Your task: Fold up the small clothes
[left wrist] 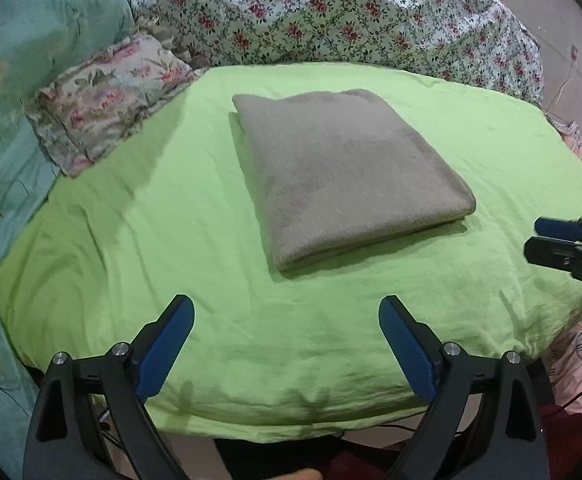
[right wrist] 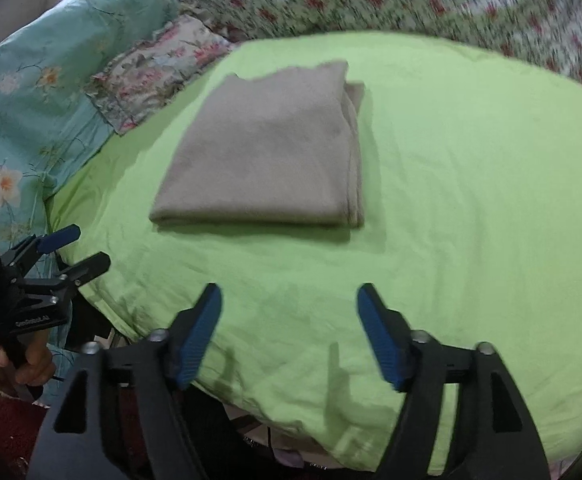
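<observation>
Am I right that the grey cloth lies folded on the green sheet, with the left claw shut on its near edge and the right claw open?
Not quite. The left claw is open and apart from the grey cloth, holding nothing, as the left wrist view shows. The rest stands: the cloth lies folded on the green sheet, and the right claw is open.

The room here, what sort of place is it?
Most likely a bedroom: a folded grey-brown cloth lies on a lime-green bedsheet, with a ruffled floral pillow and a rose-patterned white quilt behind.
</observation>
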Available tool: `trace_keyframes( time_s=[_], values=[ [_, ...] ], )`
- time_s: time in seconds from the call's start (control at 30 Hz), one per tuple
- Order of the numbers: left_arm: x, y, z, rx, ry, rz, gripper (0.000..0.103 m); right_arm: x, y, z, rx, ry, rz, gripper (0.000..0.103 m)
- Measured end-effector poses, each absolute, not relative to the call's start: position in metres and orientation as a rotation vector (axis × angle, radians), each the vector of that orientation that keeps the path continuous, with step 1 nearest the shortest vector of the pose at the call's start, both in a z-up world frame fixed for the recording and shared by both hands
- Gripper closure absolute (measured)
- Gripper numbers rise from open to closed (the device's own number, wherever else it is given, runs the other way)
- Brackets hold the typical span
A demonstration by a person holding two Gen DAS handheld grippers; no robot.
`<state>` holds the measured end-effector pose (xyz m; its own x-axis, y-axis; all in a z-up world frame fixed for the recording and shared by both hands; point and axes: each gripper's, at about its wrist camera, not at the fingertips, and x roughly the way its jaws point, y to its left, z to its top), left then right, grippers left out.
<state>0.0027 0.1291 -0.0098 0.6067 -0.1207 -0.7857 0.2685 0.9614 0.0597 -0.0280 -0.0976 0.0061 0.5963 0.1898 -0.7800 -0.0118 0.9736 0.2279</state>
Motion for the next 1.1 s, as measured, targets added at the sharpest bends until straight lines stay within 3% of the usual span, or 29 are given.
trace_keyframes(
  time_s=[0.13,1.1],
  values=[
    [0.006,0.131,0.002,0.171,0.868,-0.213,0.0,-0.023,-0.089,0.017,0.172,0.9,0.142,0.014],
    [0.053,0.128,-0.009,0.195,0.934,-0.075,0.0,0.037,-0.089,0.003,0.202,0.964,0.183,0.013]
  ],
)
